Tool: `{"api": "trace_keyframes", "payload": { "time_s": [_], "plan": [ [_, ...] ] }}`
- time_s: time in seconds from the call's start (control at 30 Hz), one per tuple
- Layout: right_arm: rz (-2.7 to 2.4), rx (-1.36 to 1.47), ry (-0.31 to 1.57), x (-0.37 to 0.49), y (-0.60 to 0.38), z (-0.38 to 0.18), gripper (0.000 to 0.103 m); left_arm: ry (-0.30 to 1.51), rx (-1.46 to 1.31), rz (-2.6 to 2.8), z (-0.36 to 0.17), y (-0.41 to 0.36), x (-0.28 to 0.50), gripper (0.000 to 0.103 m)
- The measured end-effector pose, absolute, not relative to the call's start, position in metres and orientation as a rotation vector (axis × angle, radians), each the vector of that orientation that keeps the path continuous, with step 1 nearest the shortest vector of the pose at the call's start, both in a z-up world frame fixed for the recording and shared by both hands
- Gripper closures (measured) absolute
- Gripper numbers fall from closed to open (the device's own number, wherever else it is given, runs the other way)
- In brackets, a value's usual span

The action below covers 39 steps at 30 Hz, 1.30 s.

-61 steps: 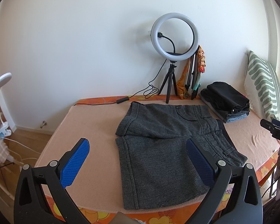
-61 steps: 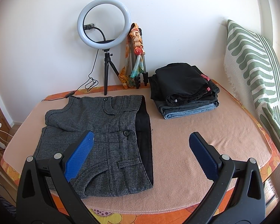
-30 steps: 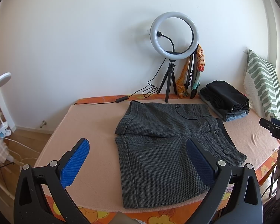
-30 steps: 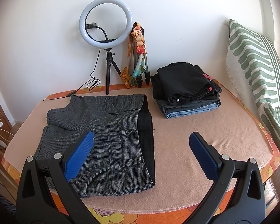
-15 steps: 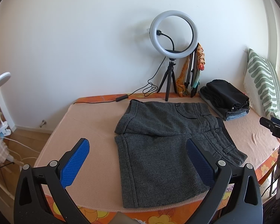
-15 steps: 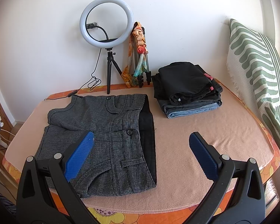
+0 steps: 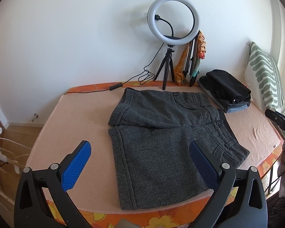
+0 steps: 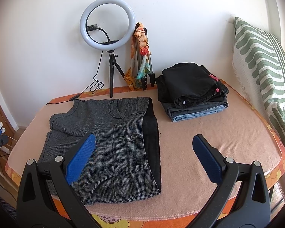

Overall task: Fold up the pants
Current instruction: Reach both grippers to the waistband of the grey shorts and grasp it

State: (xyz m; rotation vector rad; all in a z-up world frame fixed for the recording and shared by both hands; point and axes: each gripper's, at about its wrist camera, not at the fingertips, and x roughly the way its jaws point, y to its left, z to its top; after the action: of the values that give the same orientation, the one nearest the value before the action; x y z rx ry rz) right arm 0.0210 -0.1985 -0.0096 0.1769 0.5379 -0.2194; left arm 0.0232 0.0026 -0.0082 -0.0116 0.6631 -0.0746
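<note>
Jaws on both tools stand spread wide and grip nothing: the left gripper [image 7: 139,163] hangs above the near leg of the grey shorts [image 7: 167,138], and the right gripper [image 8: 143,154] hangs over the waistband side of the shorts [image 8: 108,138] and the bare cover beside them. The shorts lie flat on the tabletop [image 8: 228,133], which wears a peach cover, with the legs pointing left and the waistband to the right, its black lining showing along that edge. The far leg is rucked and overlaps the near one a little at the crotch, so the garment is spread out but looks not yet folded. To start the fold well, I would judge it best to pinch one layer pair cleanly: the left tool takes the near hem corner of the shorts, the right takes the near waistband corner, each biting only the cloth and not the cover under it. Both should then lift together and carry the near half over the far half, keeping the edge taut between them so it lands leg on leg without a wrinkle. Beyond the shorts, to their right, sits a stack of folded clothes [image 8: 193,89]; behind the shorts a ring light [image 8: 106,23] stands on its tripod against the wall; further right of the stack leans a green striped pillow [image 8: 262,62].
</note>
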Motion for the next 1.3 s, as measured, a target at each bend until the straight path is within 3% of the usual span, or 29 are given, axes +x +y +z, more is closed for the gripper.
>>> {"api": "trace_keyframes", "payload": {
  "time_s": [0.33, 0.53, 0.73, 1.1, 1.3],
  "plan": [
    [-0.177, 0.179, 0.541, 0.044, -0.203, -0.002, 0.000, 0.686, -0.099, -0.119, -0.014, 0.027, 0.054, 0.001],
    [-0.144, 0.150, 0.560, 0.070, -0.204, -0.001, 0.000, 0.674, -0.001, -0.120, -0.003, 0.034, 0.087, 0.004],
    [-0.102, 0.164, 0.568, 0.102, -0.212, -0.001, 0.000, 0.792, 0.013, -0.152, -0.012, 0.047, 0.142, 0.004],
    [0.002, 0.082, 0.640, 0.204, -0.227, 0.004, 0.000, 0.905, -0.015, -0.192, -0.034, 0.065, 0.246, 0.005],
    [0.028, -0.098, 0.724, 0.275, -0.220, -0.005, 0.000, 1.004, -0.049, -0.282, -0.051, 0.047, 0.300, 0.014]
  ]
}}
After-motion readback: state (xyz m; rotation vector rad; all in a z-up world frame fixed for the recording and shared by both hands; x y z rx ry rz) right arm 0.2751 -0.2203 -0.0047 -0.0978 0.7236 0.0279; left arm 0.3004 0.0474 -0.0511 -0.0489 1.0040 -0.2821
